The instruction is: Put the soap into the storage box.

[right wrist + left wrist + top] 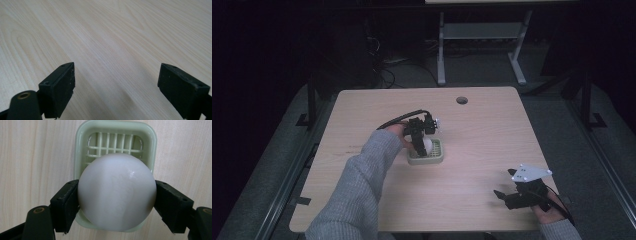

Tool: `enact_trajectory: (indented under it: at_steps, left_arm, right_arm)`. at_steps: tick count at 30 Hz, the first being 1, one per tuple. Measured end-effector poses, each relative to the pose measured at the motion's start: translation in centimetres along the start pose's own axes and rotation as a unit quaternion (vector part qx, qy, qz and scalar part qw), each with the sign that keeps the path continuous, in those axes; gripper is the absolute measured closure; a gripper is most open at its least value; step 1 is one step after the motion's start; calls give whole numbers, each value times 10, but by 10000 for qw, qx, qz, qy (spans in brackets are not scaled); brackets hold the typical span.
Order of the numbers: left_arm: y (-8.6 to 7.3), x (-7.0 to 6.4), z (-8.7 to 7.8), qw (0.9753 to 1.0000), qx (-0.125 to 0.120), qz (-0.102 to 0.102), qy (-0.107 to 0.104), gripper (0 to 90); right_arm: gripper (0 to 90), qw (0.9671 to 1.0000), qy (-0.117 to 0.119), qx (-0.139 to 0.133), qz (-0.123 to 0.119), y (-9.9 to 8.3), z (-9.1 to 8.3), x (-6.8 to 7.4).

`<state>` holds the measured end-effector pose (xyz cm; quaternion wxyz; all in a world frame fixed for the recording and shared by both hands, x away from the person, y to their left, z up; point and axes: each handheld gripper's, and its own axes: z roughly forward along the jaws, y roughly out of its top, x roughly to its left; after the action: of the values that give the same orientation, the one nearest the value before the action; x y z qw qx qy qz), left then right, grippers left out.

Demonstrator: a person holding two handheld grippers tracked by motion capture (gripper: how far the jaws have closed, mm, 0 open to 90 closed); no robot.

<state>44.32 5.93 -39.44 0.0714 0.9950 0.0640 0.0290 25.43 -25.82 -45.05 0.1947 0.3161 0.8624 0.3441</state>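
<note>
A white ball point(116, 192) sits between the jaws of my left gripper point(116, 202), which is shut on it from both sides. Right below the ball lies a pale green slotted tray point(115, 142). In the high view the left gripper point(422, 145) points down over this green tray point(436, 159) near the table's middle, with the white ball point(427, 145) just above it. My right gripper point(504, 196) rests low at the table's front right corner. Its jaws stand wide apart over bare wood, with nothing between its fingertips point(60, 87).
The light wooden table point(492, 135) has a round cable hole point(462, 100) near its far edge. Behind it a desk frame with white legs point(441, 50) stands on a dark floor. A grey sleeve point(357, 190) reaches in from the bottom left.
</note>
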Motion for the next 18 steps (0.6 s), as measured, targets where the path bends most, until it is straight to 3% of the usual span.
enact_trajectory:
  at_steps: [18]
  left_arm:
    - [10,3,10,9996,257,86,-10,245]
  right_arm:
    - [139,10000,19,-4,7,0,0,0]
